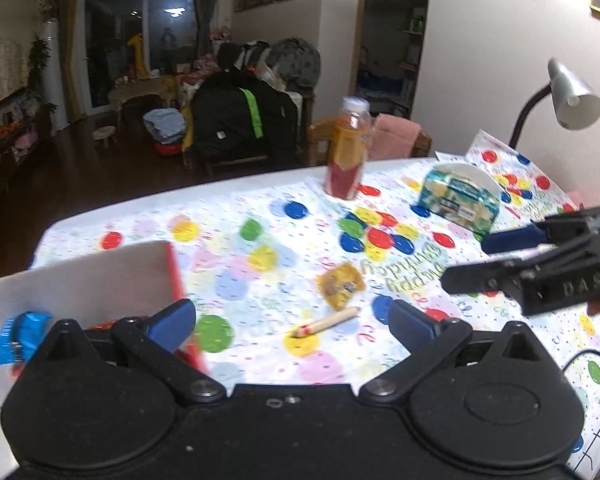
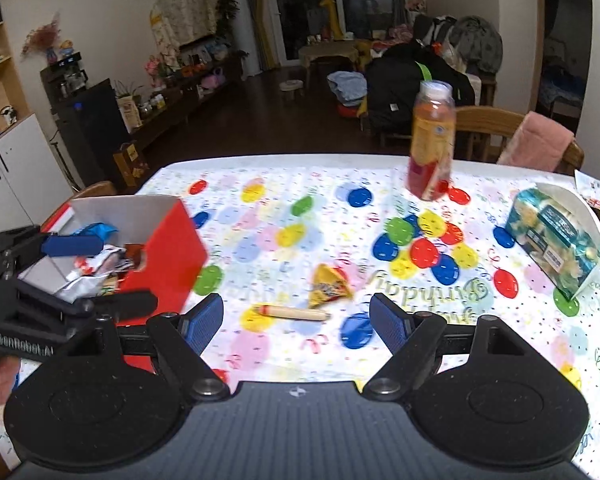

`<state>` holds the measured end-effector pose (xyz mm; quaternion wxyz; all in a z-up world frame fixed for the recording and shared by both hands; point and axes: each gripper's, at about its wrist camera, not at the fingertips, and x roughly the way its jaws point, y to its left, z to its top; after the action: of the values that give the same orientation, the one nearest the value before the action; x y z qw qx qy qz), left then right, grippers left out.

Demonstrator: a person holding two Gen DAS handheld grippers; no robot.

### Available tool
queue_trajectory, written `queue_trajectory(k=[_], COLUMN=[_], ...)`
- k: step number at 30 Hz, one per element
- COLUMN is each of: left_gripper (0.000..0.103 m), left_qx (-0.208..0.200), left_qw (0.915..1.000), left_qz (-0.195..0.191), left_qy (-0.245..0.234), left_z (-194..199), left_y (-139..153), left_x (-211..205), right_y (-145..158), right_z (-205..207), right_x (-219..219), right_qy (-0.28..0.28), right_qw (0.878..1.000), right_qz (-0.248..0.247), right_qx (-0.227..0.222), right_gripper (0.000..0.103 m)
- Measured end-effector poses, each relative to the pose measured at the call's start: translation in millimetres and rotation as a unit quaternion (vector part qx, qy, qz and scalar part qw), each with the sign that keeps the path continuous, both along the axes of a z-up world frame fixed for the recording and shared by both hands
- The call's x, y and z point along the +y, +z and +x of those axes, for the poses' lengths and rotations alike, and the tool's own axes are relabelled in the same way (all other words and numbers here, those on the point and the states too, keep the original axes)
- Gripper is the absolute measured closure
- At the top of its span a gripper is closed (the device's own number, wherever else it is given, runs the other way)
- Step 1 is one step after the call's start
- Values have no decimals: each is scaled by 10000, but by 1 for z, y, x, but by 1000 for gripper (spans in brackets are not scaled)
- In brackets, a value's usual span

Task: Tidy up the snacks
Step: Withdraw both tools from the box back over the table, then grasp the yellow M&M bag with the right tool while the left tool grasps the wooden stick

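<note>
Both tongs hang wide and empty: left tongs (image 1: pixel 292 320) over the red box (image 2: pixel 168 248) of snacks, right tongs (image 2: pixel 296 320) above the worktop (image 2: pixel 260 172). A sausage stick (image 2: pixel 294 313) lies crosswise, red tip leftward, beside a yellow packet (image 2: pixel 328 285).

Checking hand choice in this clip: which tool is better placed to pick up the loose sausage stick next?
Probably the right tool: open and empty, the sausage stick lies between its fingers. The left tool hangs nearer the red box.

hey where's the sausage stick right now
The sausage stick lies flat on the tablecloth, just in front of the yellow snack packet, right of the red box.
</note>
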<state>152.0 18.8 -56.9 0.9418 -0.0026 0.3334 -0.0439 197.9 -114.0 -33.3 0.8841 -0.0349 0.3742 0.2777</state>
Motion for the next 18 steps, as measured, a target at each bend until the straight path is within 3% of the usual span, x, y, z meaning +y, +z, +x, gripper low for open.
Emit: queue_trajectory(k=[5, 12, 18], left_gripper=[3, 17, 25], left_qx=[123, 655, 812], left_qw=[9997, 9976, 9953], left_qz=[92, 74, 271], left_qy=[-193, -204, -442], left_z=[21, 60, 79], left_y=[-16, -45, -61], left_x=[-22, -39, -55], right_y=[-14, -38, -66], right_z=[30, 70, 97], right_x=[-12, -8, 3], right_qy=[-15, 93, 186], right_qw=[9999, 9990, 9971], right_qz=[-68, -123, -163], right_qx=[134, 426, 715], right_gripper=[23, 23, 23])
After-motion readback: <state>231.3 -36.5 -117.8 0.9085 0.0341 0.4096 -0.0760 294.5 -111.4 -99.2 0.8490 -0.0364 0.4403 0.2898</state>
